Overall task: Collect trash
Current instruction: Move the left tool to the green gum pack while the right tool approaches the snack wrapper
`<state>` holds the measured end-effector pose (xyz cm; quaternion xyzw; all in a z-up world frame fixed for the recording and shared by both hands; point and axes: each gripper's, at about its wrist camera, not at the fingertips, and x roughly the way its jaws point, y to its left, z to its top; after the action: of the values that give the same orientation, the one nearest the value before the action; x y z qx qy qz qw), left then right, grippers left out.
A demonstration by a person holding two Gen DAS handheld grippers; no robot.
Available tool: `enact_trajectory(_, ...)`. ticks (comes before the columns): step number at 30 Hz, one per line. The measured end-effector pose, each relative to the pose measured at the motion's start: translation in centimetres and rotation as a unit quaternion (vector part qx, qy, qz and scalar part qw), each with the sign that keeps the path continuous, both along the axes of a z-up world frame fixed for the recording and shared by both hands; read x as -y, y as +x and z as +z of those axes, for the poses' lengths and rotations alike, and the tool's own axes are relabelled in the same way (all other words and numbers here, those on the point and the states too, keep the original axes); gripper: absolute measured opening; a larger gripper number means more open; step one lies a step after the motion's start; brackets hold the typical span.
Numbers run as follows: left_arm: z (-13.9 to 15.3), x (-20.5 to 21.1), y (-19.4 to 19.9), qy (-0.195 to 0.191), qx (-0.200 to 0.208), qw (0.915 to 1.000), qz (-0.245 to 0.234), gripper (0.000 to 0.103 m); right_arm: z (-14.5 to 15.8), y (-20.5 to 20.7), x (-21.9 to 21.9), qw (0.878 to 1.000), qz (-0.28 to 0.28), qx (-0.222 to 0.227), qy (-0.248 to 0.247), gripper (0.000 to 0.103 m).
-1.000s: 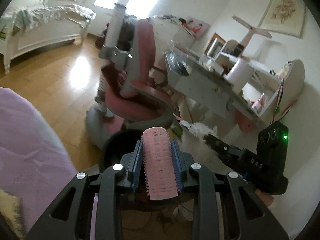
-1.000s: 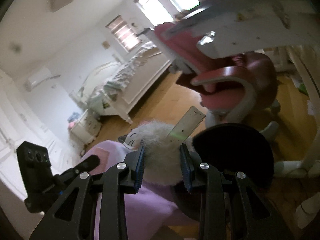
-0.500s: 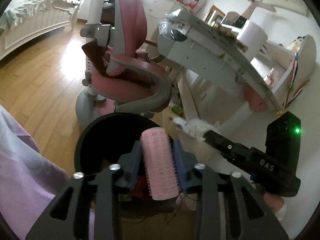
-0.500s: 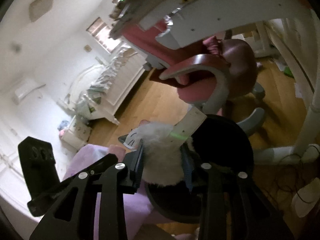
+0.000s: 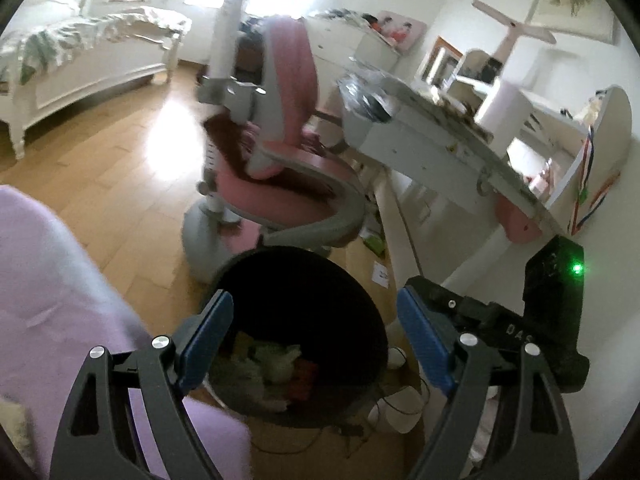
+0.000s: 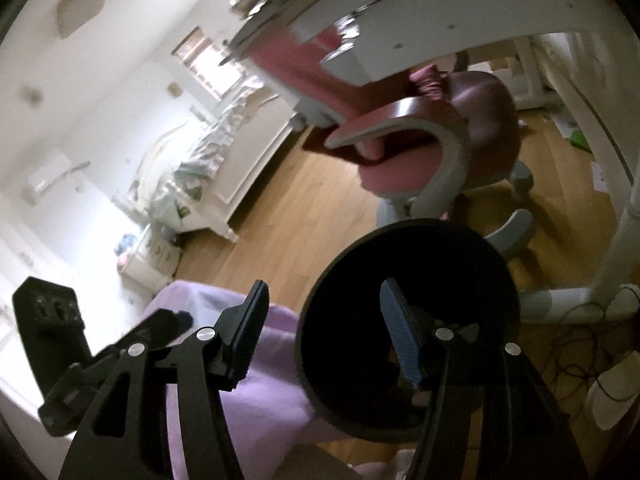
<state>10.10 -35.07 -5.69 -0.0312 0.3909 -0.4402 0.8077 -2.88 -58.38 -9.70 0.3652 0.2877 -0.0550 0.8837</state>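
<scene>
Two grippers, both poised over one round black plastic trash bin (image 5: 320,280) on wooden floor (image 5: 120,152): likely so anything let go drops straight inside. Left gripper (image 5: 312,340): jaws wide apart, holding nothing. Right gripper (image 6: 320,332): jaws likewise spread, empty. Trash: heap of pale crumpled scraps (image 5: 272,364) at bin bottom, count unclear, blurred. One pink swivel chair (image 5: 276,148) just behind bin. One cluttered white worktop (image 5: 440,136) beside chair. One lilac cloth (image 5: 52,280) at bin's near side.
</scene>
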Motion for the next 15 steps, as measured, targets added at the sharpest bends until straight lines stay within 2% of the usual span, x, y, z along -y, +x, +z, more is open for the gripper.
enact_trajectory(5,1.5,-6.4,0.1,-0.012,0.013,0.9983,0.056,0.083,1.3,2.3,-4.1,0.999,0.048,0.0,-0.013,0.059)
enact_trajectory(8,2.1,-11.5,0.4,-0.004,0.022,0.9939,0.108,0.083,2.0,4.0,-7.6,0.995,0.092,0.0,-0.023,0.059)
enact_trajectory(12,2.0,-19.3,0.6,0.023,0.035,0.98,0.195,0.083,2.9,6.2,-13.2,0.985,0.166,-0.004,-0.036,0.059)
enact_trajectory(15,0.9,-24.9,1.3,0.06,0.031,0.9633,0.26,0.083,3.2,7.9,-18.1,0.972,0.229,-0.016,-0.048,0.059)
